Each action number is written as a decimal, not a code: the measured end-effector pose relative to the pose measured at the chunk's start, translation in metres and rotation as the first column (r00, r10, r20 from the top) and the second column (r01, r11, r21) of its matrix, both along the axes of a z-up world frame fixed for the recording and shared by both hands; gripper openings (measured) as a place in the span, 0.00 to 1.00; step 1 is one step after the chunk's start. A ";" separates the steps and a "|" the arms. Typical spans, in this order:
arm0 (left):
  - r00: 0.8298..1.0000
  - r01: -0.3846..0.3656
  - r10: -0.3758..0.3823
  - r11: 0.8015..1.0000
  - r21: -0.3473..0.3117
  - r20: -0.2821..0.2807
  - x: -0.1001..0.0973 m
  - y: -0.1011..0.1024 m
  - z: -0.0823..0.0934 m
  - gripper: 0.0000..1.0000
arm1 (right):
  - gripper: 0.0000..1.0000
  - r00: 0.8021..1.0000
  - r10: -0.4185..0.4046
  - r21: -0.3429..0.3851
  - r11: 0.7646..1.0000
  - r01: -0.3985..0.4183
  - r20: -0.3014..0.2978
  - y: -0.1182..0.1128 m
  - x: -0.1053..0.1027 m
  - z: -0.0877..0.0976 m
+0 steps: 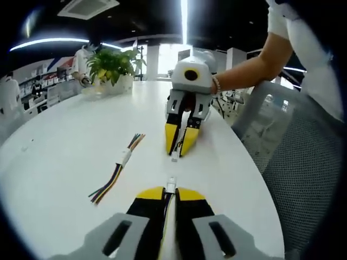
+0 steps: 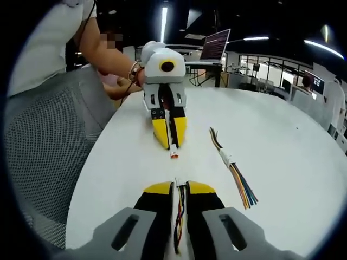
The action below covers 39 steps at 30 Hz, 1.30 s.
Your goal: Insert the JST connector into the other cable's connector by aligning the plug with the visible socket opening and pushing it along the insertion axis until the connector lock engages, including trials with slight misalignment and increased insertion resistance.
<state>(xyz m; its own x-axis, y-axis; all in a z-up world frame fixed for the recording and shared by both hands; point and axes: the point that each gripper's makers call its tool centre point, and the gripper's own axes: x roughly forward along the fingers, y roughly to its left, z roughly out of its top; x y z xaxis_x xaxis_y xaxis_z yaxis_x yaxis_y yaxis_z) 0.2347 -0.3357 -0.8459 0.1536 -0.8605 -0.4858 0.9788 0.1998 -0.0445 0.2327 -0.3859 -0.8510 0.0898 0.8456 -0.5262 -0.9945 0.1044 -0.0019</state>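
The fingers of the left gripper (image 1: 170, 196) were pressed together on a cable whose small white plug (image 1: 171, 183) stuck out past their tips. The right gripper (image 2: 180, 189) likewise pinched a multicoloured cable (image 2: 179, 214), its white connector (image 2: 177, 183) just clear of the fingertips. Both grippers sat low over the white counter (image 1: 59, 162), facing each other nose to nose with a gap between the two connectors.

To do the join well, I judged the plug and socket opening should be brought level and onto one line first, then pushed straight along that line until the lock catches; whether the faces were squared up was too small to tell.

A spare mated cable pair (image 1: 118, 168) lay loose on the counter beside the path, near but not in it. A potted plant (image 1: 113, 69) stood far off, and a mesh chair (image 1: 309, 168) sat alongside the counter.
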 end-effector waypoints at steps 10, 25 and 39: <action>1.000 -0.014 0.014 1.000 -0.014 -0.006 0.001 0.000 0.000 0.01 | 0.03 0.999 -0.036 0.061 0.997 0.038 -0.024 -0.001 0.001 0.001; 1.000 -0.019 0.019 1.000 0.000 -0.022 0.002 -0.002 -0.001 0.00 | 0.02 0.995 -0.074 0.070 0.994 0.079 -0.069 0.000 0.003 0.002; 1.000 -0.006 0.005 1.000 0.027 0.012 0.003 -0.002 0.011 0.00 | 0.03 0.996 -0.079 0.071 0.994 0.082 -0.043 0.000 0.006 0.016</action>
